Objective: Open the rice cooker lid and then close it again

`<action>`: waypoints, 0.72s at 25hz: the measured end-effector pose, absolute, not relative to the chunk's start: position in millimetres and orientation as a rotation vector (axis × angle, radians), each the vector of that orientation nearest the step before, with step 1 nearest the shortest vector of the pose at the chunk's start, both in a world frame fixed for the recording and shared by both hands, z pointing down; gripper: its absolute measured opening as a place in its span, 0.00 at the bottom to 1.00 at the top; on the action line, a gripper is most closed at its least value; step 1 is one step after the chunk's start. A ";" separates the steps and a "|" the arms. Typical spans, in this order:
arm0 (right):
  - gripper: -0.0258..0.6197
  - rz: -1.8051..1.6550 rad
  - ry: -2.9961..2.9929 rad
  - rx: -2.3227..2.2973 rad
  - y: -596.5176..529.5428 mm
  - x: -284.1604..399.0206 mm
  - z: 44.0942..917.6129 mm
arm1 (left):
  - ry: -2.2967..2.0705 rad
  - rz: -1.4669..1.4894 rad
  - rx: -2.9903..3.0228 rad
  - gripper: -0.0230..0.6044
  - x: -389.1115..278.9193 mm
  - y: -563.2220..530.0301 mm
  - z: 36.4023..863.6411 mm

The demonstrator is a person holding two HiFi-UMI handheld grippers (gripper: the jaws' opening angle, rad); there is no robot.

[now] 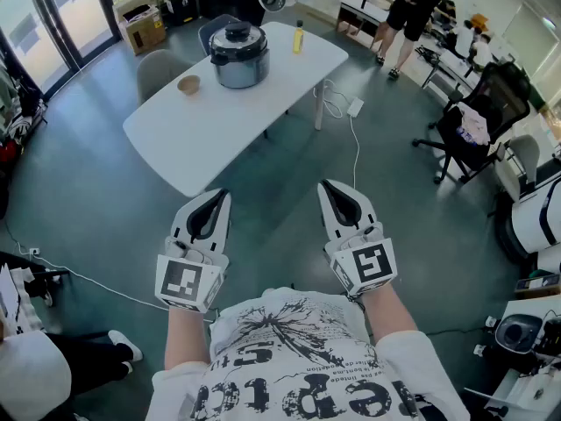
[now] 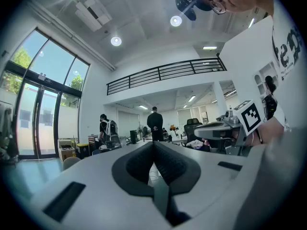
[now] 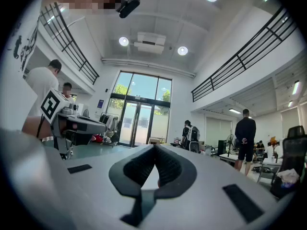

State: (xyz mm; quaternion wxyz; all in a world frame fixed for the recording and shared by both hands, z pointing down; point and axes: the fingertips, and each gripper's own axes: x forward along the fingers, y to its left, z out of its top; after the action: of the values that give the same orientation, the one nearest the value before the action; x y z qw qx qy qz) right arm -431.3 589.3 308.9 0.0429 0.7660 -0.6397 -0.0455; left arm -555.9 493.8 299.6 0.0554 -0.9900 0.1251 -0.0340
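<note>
The rice cooker [image 1: 238, 55], a silver pot with a black lid that is down, stands on the far part of a white table [image 1: 228, 121] in the head view. My left gripper [image 1: 223, 195] and right gripper [image 1: 325, 185] are held level side by side well short of the table, over the floor. Both are shut, tips together, with nothing between the pads. In the left gripper view the left gripper [image 2: 154, 144] points into the room. The right gripper [image 3: 154, 148] faces the glass doors in its own view. The cooker is in neither gripper view.
A small brown bowl [image 1: 188, 84] and a yellow bottle [image 1: 298, 37] sit on the table. Grey chairs [image 1: 159, 70] stand behind it, and a white cable [image 1: 355, 147] runs across the floor. A black office chair [image 1: 478, 117] and a standing person [image 1: 410, 16] are at the right.
</note>
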 end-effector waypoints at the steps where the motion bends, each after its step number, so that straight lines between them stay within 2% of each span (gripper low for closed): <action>1: 0.06 -0.132 -1.956 2.346 587.0 -431.9 309.3 | 0.380 -0.107 -3.005 0.06 -556.9 490.8 299.2; 14: 0.06 -0.086 -2.008 2.400 572.6 -438.3 318.7 | 0.348 -0.086 -3.024 0.06 -559.5 472.2 309.3; 15: 0.13 -0.089 -2.028 2.404 568.7 -437.7 317.4 | 0.345 -0.083 -3.028 0.06 -558.9 469.8 309.4; 17: 0.88 -0.110 -2.046 2.408 559.2 -431.7 315.6 | 0.339 -0.078 -3.041 0.06 -555.3 463.9 310.3; 18: 0.96 -0.123 -2.020 2.420 555.4 -425.3 315.6 | 0.338 -0.074 -3.048 0.06 -552.3 460.4 311.2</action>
State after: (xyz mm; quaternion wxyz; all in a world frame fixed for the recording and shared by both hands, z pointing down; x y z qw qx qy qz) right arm -425.3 555.4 315.6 -0.0068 0.7671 -0.6404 -0.0388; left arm -552.3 460.4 311.2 0.0368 -0.9929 0.1102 -0.0240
